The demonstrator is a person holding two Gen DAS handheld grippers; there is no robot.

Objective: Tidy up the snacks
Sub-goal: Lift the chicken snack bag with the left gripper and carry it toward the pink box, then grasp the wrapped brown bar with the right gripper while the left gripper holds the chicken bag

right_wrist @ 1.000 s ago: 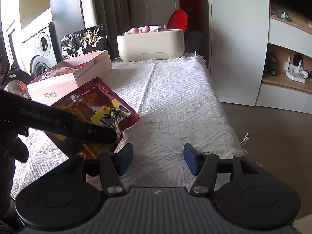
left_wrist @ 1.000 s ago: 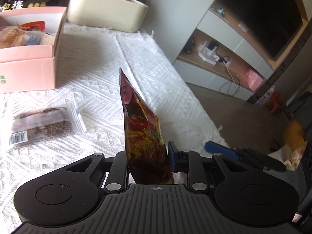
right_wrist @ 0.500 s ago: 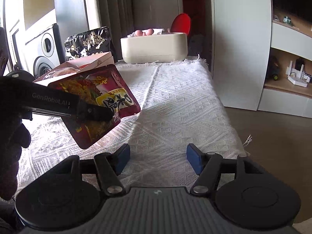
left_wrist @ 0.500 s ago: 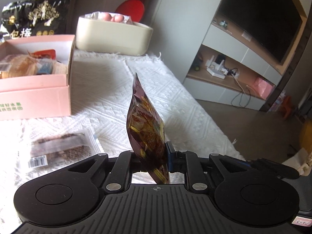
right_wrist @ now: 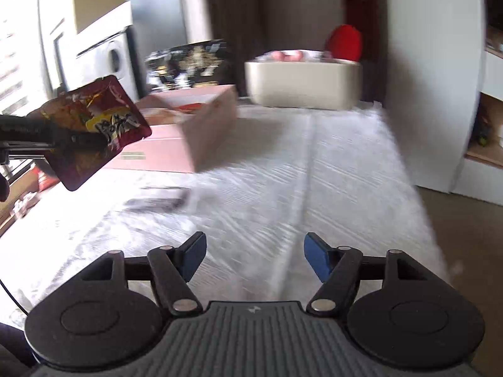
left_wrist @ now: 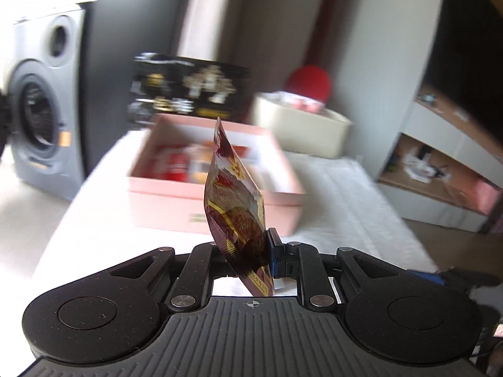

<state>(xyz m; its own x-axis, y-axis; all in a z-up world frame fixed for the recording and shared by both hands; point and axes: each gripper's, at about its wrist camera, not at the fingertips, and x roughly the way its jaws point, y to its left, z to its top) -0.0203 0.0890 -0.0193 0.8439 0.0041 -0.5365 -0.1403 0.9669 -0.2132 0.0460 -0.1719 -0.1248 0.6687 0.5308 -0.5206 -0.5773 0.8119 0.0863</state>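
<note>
- The left gripper, clamped on the red snack packet, carries it; the pink box sits just ahead.
- The right gripper, its jaws just opening and empty, waits; next likely a release over the box.

My packet is dark red with gold-yellow print, and on its face I see a yellow patch with black characters. The box ahead is pale pink, the bag behind it black with gold and white markings, the tub cream. Under me the cloth is white with a woven raised pattern, my pads are blue on black arms, and a red round shape shows at the back.
</note>
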